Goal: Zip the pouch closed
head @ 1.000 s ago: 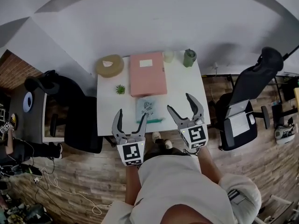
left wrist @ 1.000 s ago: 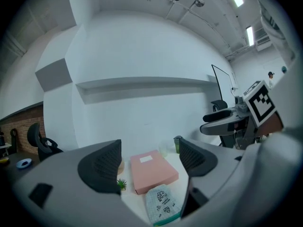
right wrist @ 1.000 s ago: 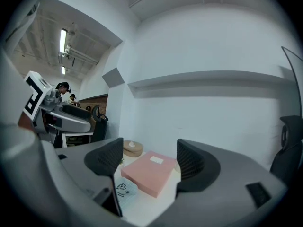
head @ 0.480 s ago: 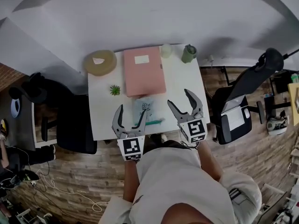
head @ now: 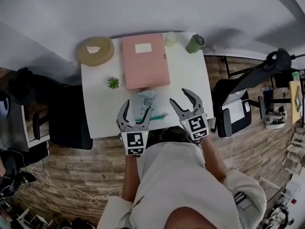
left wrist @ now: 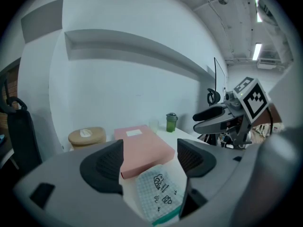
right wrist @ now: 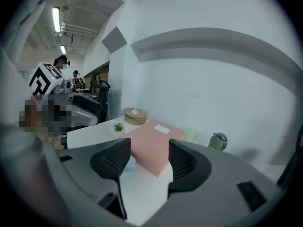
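Note:
The pouch [head: 144, 105] is pale checked mesh with small drawings and a teal zip strip [head: 156, 117] along its near edge. It lies flat on the white table [head: 97, 109], just in front of the pink box. My left gripper [head: 137, 109] hangs over the pouch's near left corner. Its jaws are open and have just been closing a little, and the pouch [left wrist: 158, 195] lies below and ahead of them, untouched. My right gripper [head: 180, 97] is to the right of the pouch. It is open too, its jaws have just been closing, and nothing is between them.
A pink box [head: 144, 61] lies behind the pouch. Along the back stand a round tan container [head: 96, 50], a pale cup [head: 170, 38] and a green tumbler [head: 196, 44]. A small plant [head: 113, 83] sits left. Black chairs [head: 66, 123] [head: 238, 106] flank the table.
Both grippers have come down and forward toward the table's near edge. The right jaws stand narrower than before, the left slightly narrower. The pouch has not moved.

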`<state>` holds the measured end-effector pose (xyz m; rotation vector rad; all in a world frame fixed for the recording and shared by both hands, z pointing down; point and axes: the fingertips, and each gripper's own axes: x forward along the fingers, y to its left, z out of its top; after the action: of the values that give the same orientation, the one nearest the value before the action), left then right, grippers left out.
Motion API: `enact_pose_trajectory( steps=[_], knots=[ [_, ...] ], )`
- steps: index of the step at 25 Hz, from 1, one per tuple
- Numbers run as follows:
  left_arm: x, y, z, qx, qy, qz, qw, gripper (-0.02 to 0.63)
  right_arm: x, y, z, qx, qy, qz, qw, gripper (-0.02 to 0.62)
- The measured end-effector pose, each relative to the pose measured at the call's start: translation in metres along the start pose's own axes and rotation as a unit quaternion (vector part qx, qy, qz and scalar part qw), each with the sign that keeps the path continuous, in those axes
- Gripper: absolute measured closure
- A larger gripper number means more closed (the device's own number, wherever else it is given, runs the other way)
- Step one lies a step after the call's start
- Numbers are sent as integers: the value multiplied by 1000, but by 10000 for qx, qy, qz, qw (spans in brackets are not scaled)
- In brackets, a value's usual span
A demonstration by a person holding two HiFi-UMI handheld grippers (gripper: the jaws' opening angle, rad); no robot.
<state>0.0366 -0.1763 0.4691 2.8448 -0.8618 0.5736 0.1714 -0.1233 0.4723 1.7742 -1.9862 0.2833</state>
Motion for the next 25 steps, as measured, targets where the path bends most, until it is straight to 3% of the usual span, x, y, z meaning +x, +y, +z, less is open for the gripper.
enact_pose_trajectory(
  steps=[10, 19, 25],
  knots=[
    [10, -16, -50, -207, 556, 81, 9982, 298, 21, 26, -54, -531, 620, 1038, 9912, 372],
    [11, -60, -94, -621, 1045, 523, 9912, 344, 17, 38, -105, -1005, 995, 2168, 9659, 405],
    [8, -83, -120, -1043, 1241, 989, 9818, 368, 11, 48, -128, -1331, 1068, 2807, 9445, 415]
  ],
)
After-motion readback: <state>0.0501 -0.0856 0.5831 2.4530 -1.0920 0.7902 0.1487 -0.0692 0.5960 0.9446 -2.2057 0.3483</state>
